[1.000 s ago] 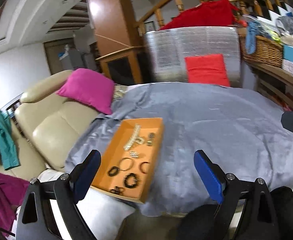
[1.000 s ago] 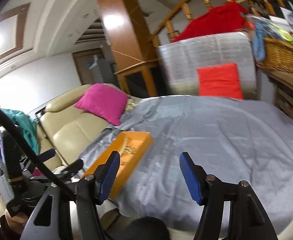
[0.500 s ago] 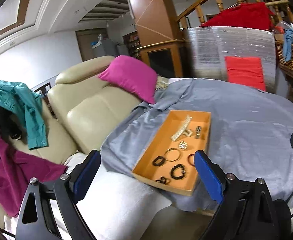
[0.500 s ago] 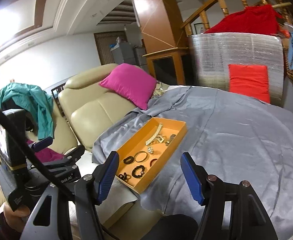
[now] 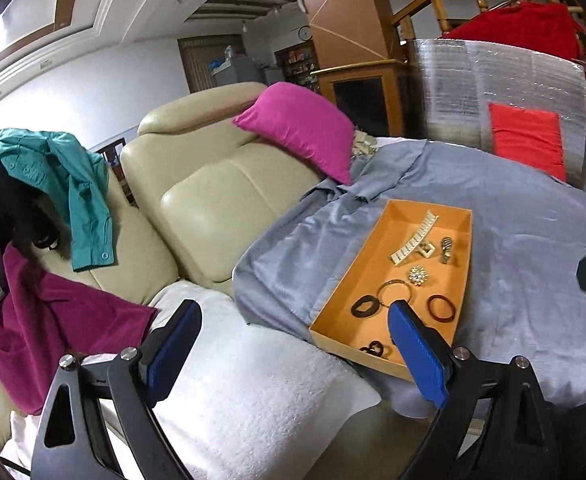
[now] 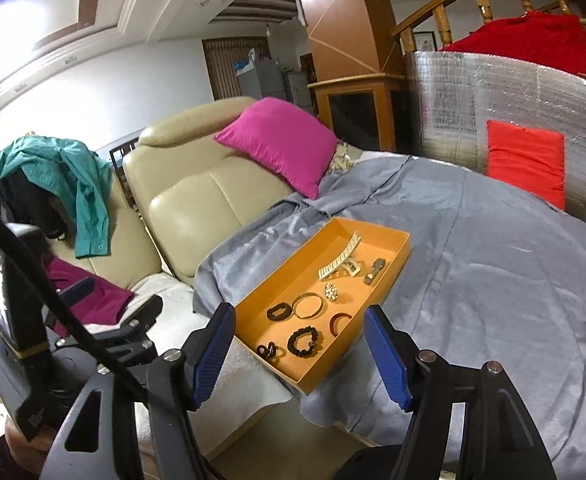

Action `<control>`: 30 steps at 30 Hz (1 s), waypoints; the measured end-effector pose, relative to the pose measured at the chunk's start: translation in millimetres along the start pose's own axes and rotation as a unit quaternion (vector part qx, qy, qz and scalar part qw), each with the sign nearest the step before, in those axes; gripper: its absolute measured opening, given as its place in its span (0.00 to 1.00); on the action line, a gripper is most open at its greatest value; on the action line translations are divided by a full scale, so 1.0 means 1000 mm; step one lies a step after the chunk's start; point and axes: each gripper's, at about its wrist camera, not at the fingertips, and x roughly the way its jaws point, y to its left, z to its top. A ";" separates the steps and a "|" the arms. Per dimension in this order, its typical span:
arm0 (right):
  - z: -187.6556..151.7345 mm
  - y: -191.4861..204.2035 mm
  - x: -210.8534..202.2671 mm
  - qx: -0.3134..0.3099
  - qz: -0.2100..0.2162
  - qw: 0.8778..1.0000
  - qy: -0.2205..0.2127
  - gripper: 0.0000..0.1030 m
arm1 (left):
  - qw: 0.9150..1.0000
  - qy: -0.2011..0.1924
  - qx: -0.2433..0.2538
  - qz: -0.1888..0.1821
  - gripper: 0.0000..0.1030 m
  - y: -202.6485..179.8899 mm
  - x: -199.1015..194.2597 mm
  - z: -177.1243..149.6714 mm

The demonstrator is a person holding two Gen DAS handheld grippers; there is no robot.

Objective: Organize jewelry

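An orange tray (image 5: 397,224) (image 6: 403,258) lies on a grey cloth-covered table (image 5: 533,280) (image 6: 493,280) near its left edge. In it lie a pale hair clip (image 5: 413,238) (image 6: 339,258), a sparkly brooch (image 5: 418,275) (image 6: 330,292), a gold bangle (image 6: 308,305), a brown ring (image 5: 440,308) and black hair ties (image 6: 303,342). My left gripper (image 5: 293,344) is open and empty, low and left of the tray. My right gripper (image 6: 299,344) is open and empty, in front of the tray's near end.
A cream leather sofa (image 5: 213,200) with a pink cushion (image 5: 297,128) stands left of the table. A white towel (image 5: 261,400) covers its seat. A teal shirt (image 5: 73,184) and magenta cloth (image 5: 53,320) hang at far left. A silver panel with a red cushion (image 5: 527,144) stands behind.
Both grippers have swung left and drawn back from the table. The sofa and hanging clothes have come into view. The tray now sits right of centre in the left wrist view. Both stay open.
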 end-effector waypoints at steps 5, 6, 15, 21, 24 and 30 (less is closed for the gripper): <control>-0.007 -0.005 0.023 0.000 -0.009 1.000 0.023 0.68 | 1.000 0.018 -0.003 0.003 0.91 0.001 0.018 0.000; -0.007 -0.007 0.026 0.002 -0.009 1.000 0.026 0.68 | 1.000 0.021 -0.003 0.004 0.91 0.001 0.021 0.000; 0.003 -0.025 0.060 0.013 -0.009 0.999 0.040 0.68 | 0.999 0.046 0.002 0.011 0.91 -0.012 0.050 0.008; 0.007 -0.029 0.077 0.016 -0.009 0.999 0.043 0.68 | 0.998 0.062 0.011 0.009 0.91 -0.022 0.064 0.011; 0.008 -0.033 0.083 0.020 -0.005 0.999 0.045 0.68 | 0.998 0.067 0.015 0.009 0.91 -0.026 0.068 0.011; 0.010 -0.040 0.090 0.031 -0.003 0.998 0.046 0.68 | 0.997 0.073 0.016 0.003 0.91 -0.030 0.073 0.013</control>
